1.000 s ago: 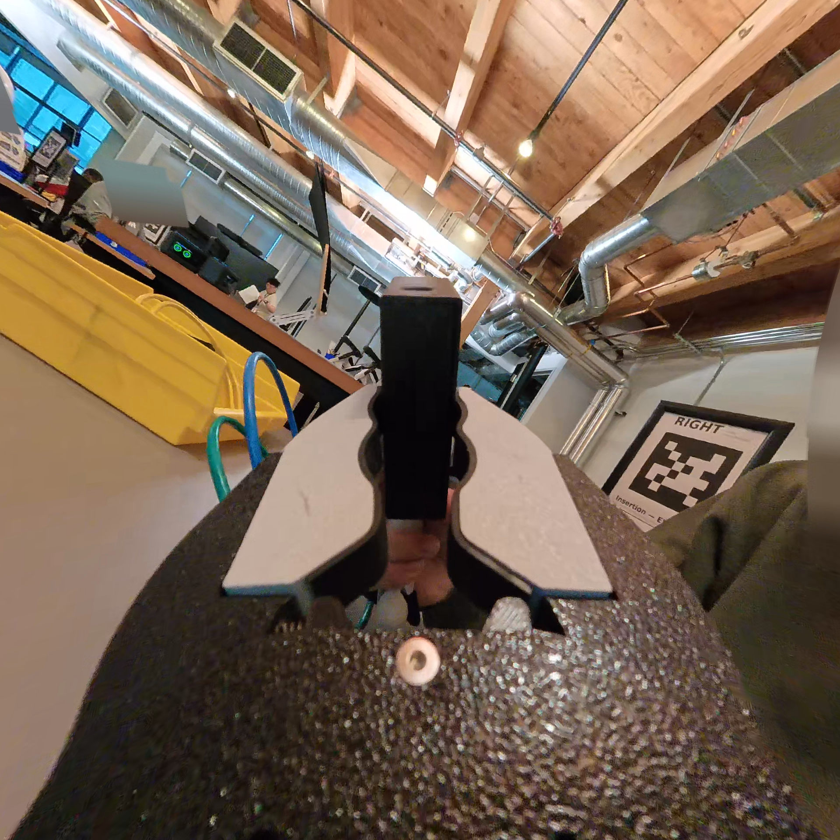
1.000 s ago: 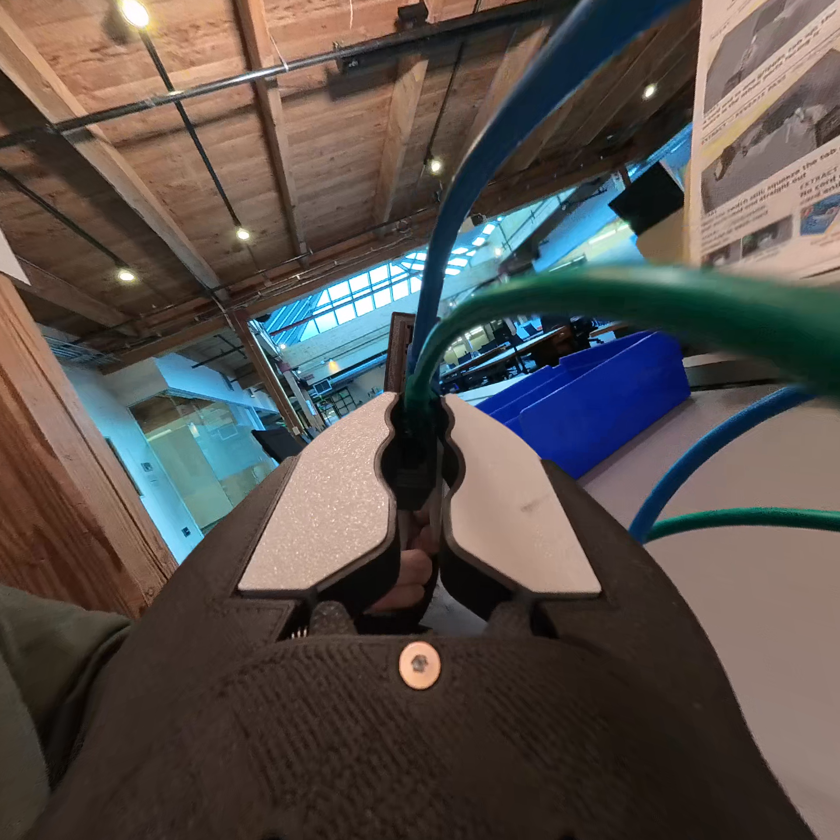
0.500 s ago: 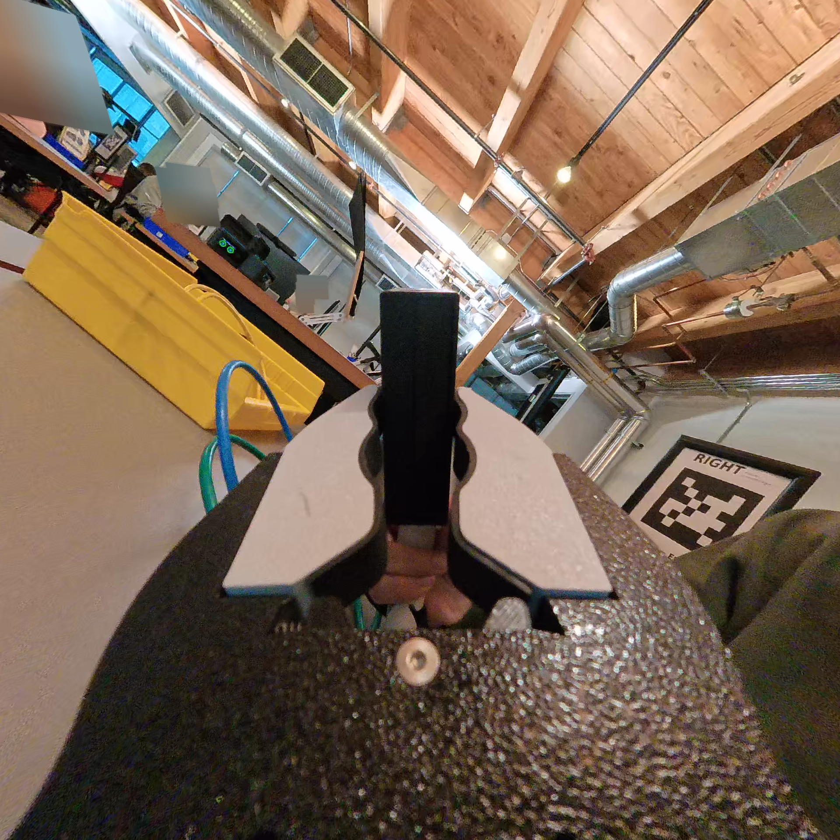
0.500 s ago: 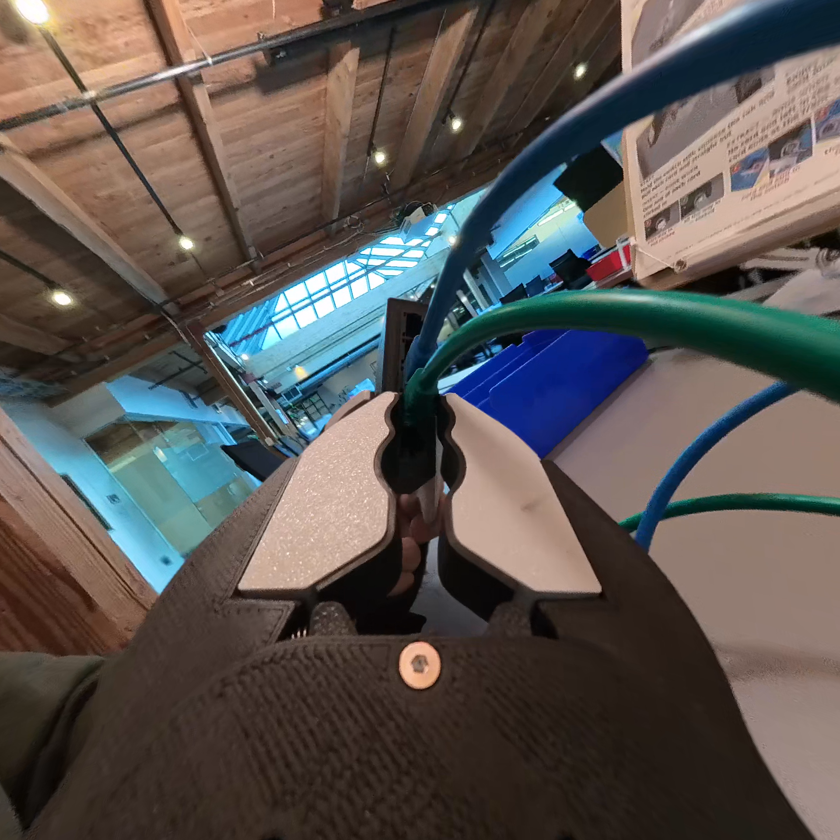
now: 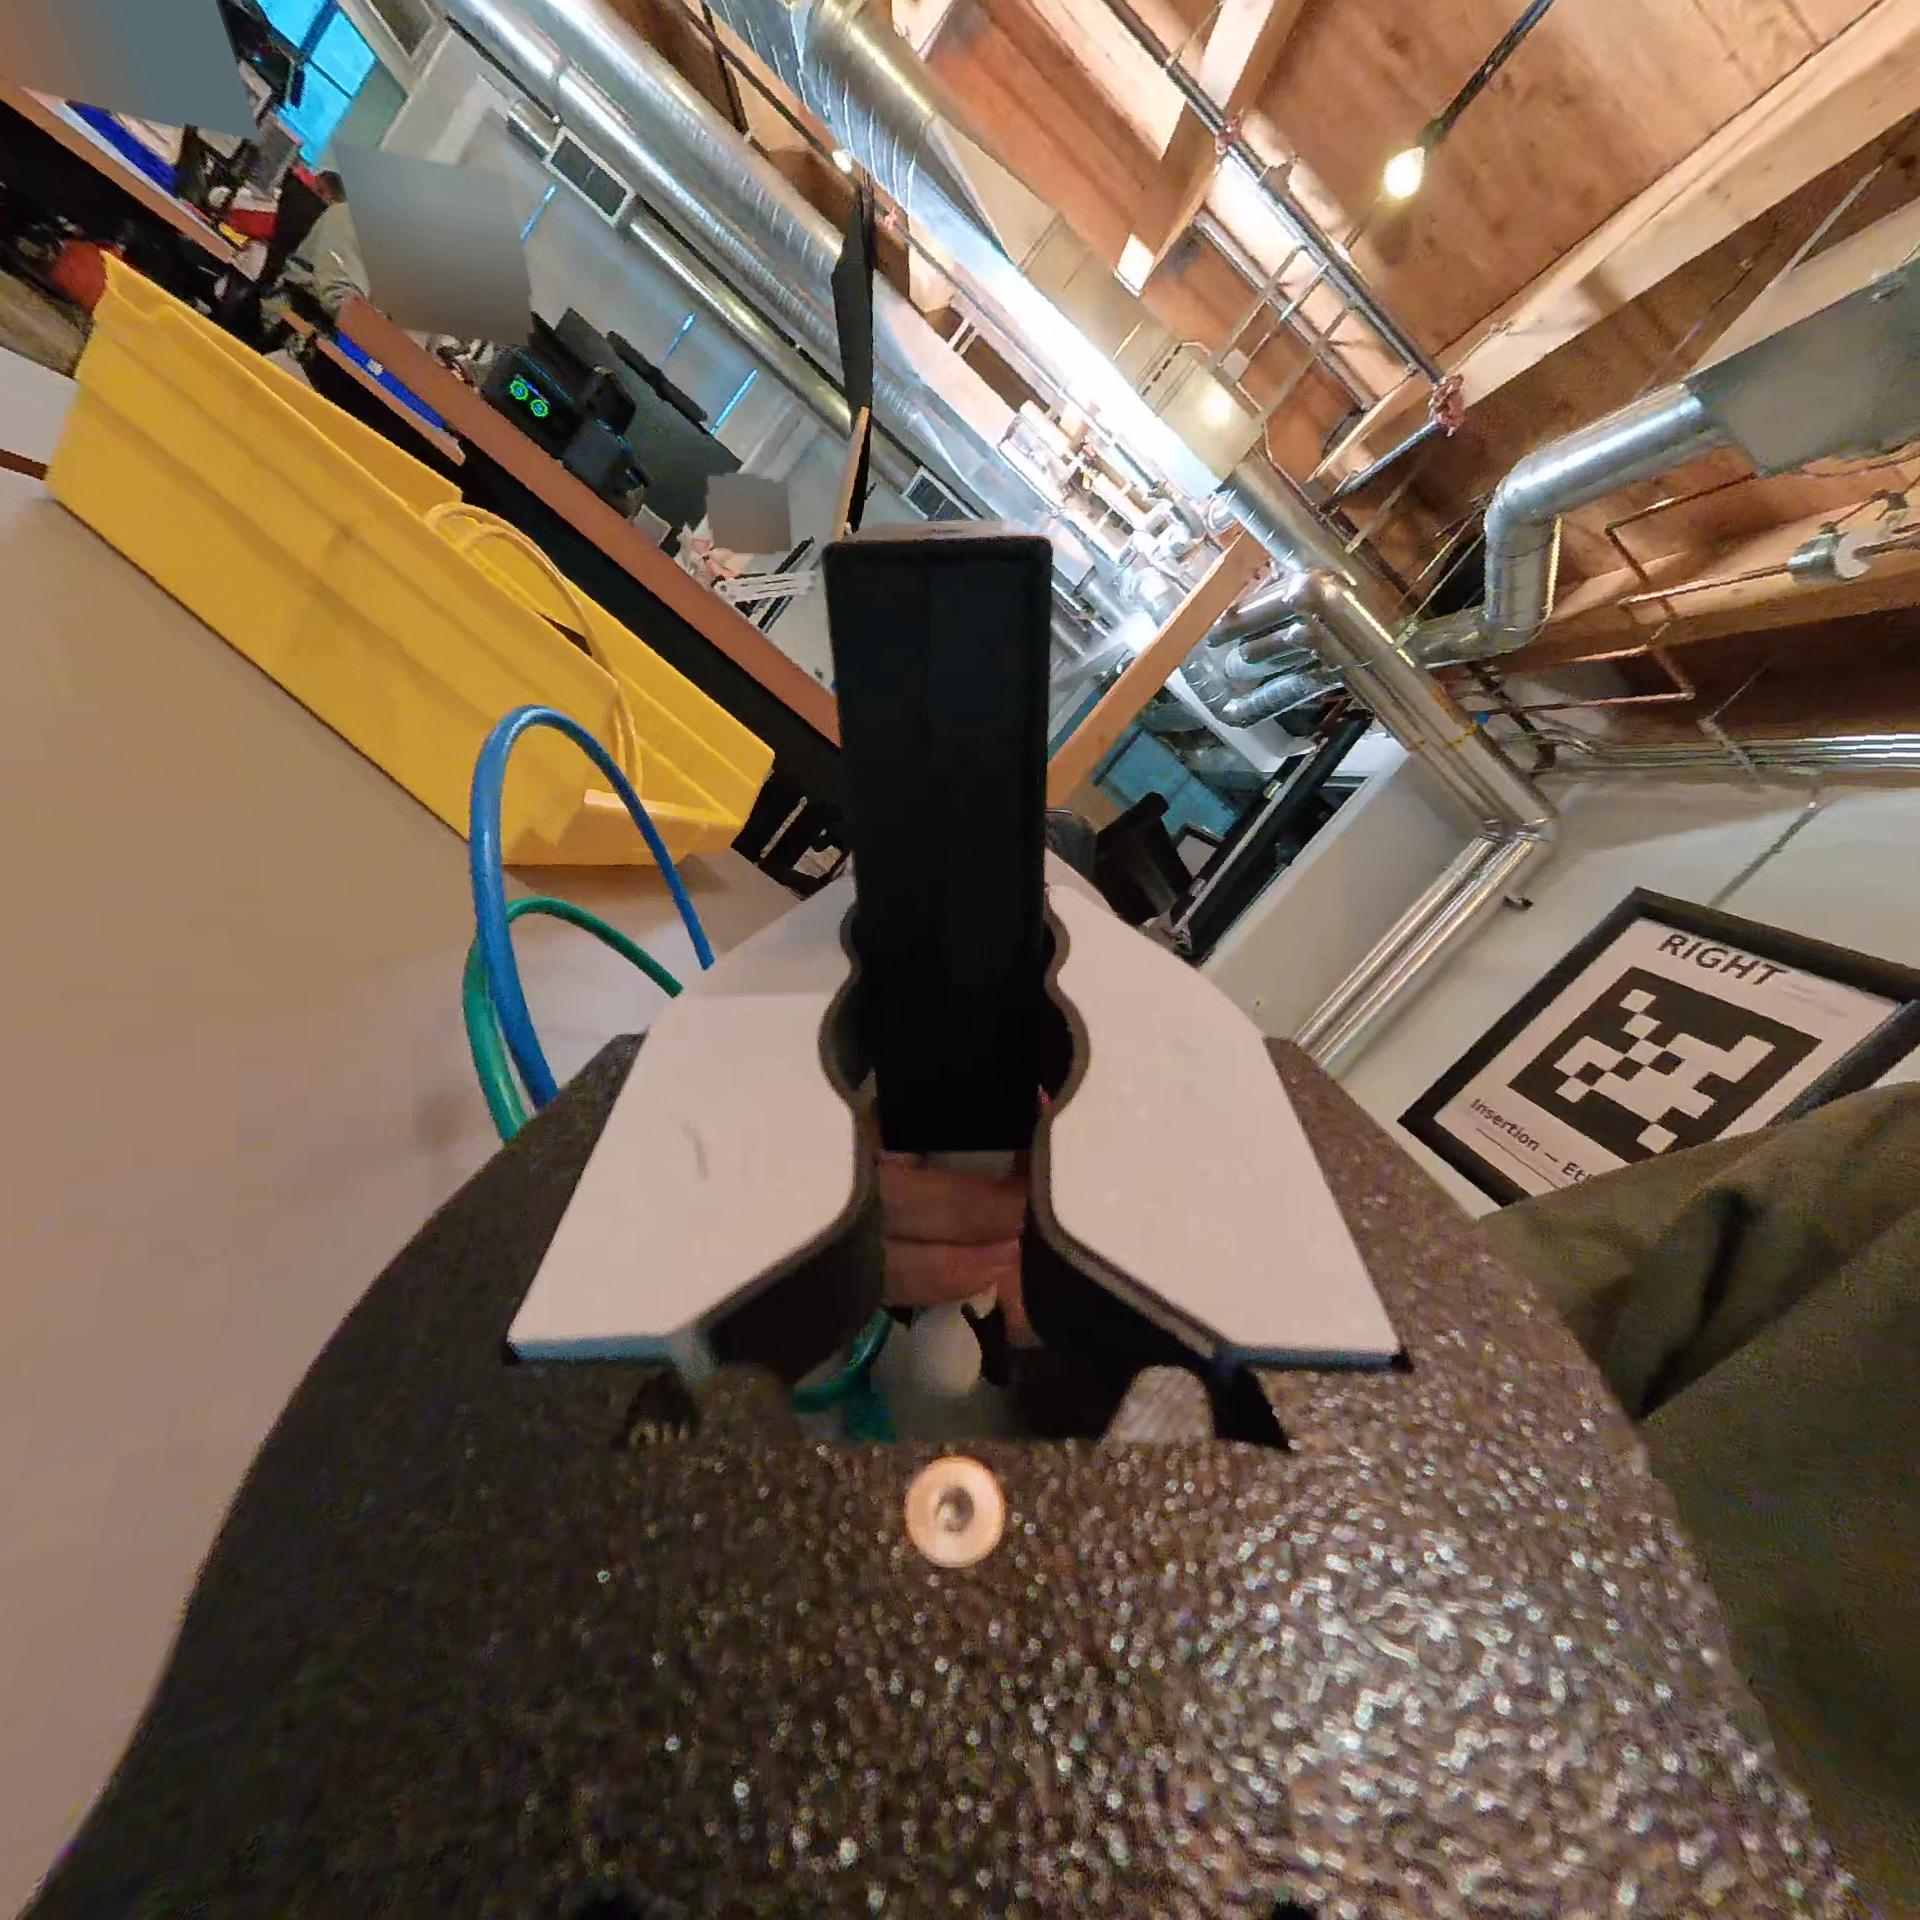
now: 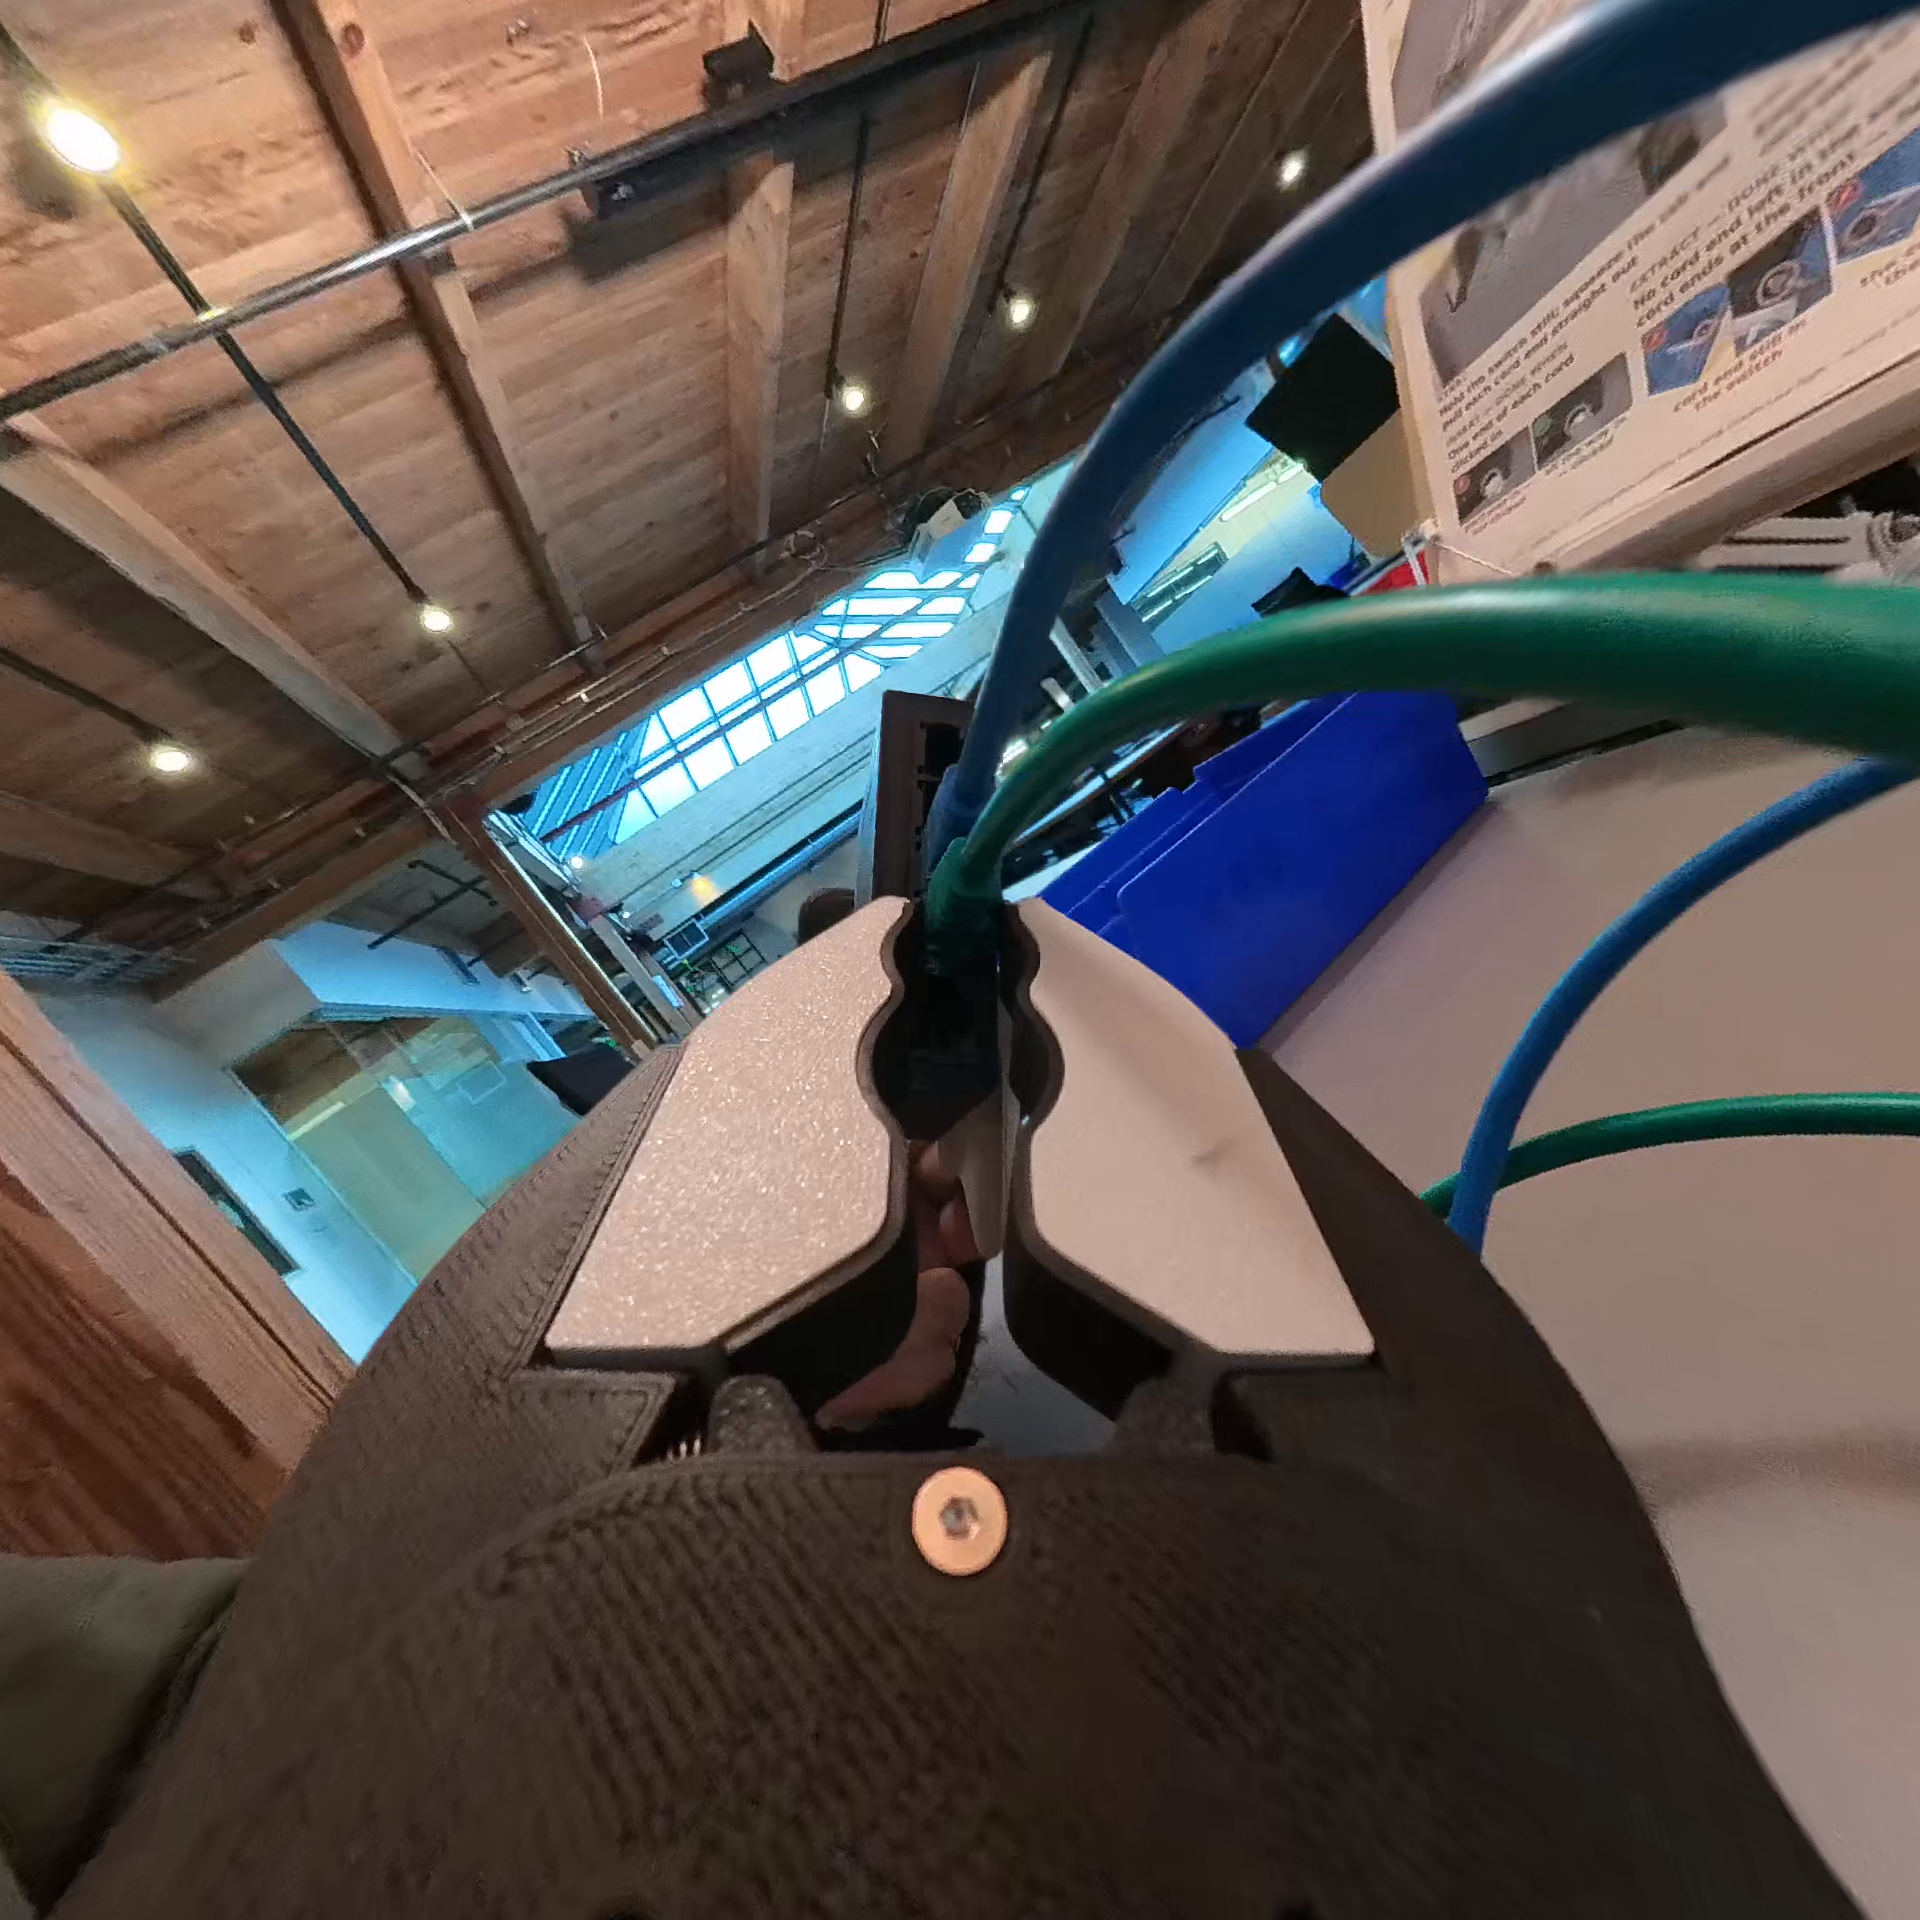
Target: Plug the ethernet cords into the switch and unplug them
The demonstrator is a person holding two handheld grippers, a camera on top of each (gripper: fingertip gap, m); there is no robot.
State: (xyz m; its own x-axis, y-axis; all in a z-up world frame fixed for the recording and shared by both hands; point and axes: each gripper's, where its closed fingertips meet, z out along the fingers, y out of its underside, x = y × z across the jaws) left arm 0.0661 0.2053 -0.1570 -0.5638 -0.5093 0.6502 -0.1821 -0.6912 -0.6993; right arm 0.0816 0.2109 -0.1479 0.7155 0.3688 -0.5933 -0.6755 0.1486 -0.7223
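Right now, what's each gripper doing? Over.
Left gripper shut on black switch. Right gripper shut on green cord plug. Blue cord arcs overhead.

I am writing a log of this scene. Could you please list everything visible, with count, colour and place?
switch: one, black, upright between the left fingers
green cord: one, plug end between the right fingers, loops over the table
blue cord: one, runs to the switch beside the green one
yellow bin: one, on the table, far left
blue bins: some, on the table
instruction sheet: one, white, upper right
framed marker sign: one, black and white
left gripper: shut on the switch
right gripper: shut on the green cord
sleeve: olive, right edge
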